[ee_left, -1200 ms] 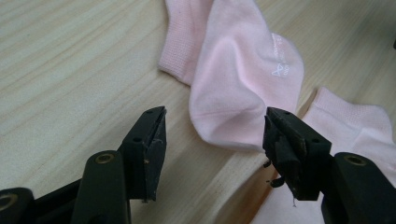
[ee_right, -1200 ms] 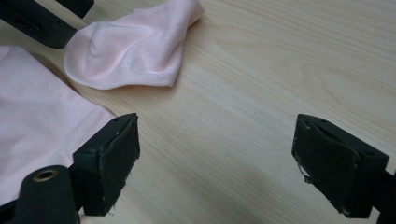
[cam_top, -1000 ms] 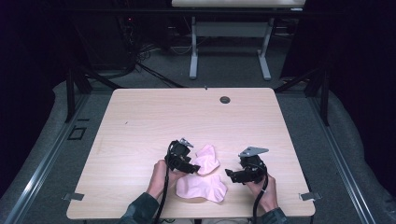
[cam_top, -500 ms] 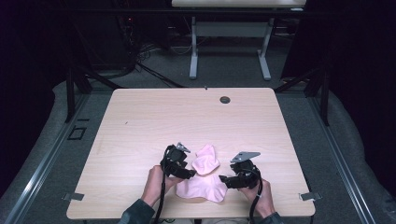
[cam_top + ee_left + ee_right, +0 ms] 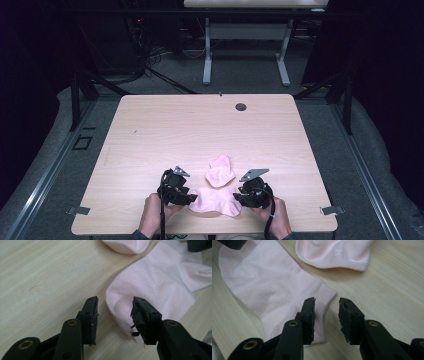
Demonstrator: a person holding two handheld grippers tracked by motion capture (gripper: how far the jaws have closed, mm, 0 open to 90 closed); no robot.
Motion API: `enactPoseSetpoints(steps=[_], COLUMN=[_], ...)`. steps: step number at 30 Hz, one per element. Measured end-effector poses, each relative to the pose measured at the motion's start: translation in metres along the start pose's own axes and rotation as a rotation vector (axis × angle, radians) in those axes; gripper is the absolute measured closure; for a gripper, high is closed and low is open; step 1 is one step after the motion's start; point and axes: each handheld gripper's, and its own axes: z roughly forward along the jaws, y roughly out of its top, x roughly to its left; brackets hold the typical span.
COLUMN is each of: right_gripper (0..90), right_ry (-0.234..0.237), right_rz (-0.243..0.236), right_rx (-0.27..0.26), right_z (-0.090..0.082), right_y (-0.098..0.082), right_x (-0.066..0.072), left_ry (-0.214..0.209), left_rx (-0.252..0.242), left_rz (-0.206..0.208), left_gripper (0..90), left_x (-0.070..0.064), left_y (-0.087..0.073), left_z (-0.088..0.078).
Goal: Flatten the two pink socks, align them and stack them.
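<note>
Both hands have drawn back toward the near edge of the worktop, and both sets of jaws have just been closing. Left claw straddles one end of the flat pink sock, jaws part open, cloth between them but not pinched. Right claw stands likewise over the opposite edge, gripping nothing. Risk: either may nip only the top layer or slip off the hem. A second pink sock lies crumpled just beyond.
</note>
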Motion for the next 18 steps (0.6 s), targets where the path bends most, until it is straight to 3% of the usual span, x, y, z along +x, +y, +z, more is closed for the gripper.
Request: enactPoseSetpoints(steps=[5,10,11,18], right_gripper=[76.3,85.6,87.0,88.8], right_ry=[0.007,0.009,0.016,0.016], right_rz=[-0.005,-0.014,-0.023,-0.032], right_rx=[0.003,0.002,0.006,0.003], right_z=[0.003,0.004,0.003,0.003], right_y=[-0.002,-0.002,-0.002,-0.002], right_x=[0.002,0.003,0.003,0.0], left_ry=[-0.009,0.004,0.005,0.025], left_rx=[0.018,0.003,-0.009,-0.027], left_rz=[0.012,0.025,0.023,0.017], left_gripper=[69.4,81.4,87.2,88.9], left_x=[-0.002,-0.004,-0.006,-0.008], left_y=[-0.008,-0.012,-0.013,-0.017], left_z=[0.004,0.005,0.005,0.001])
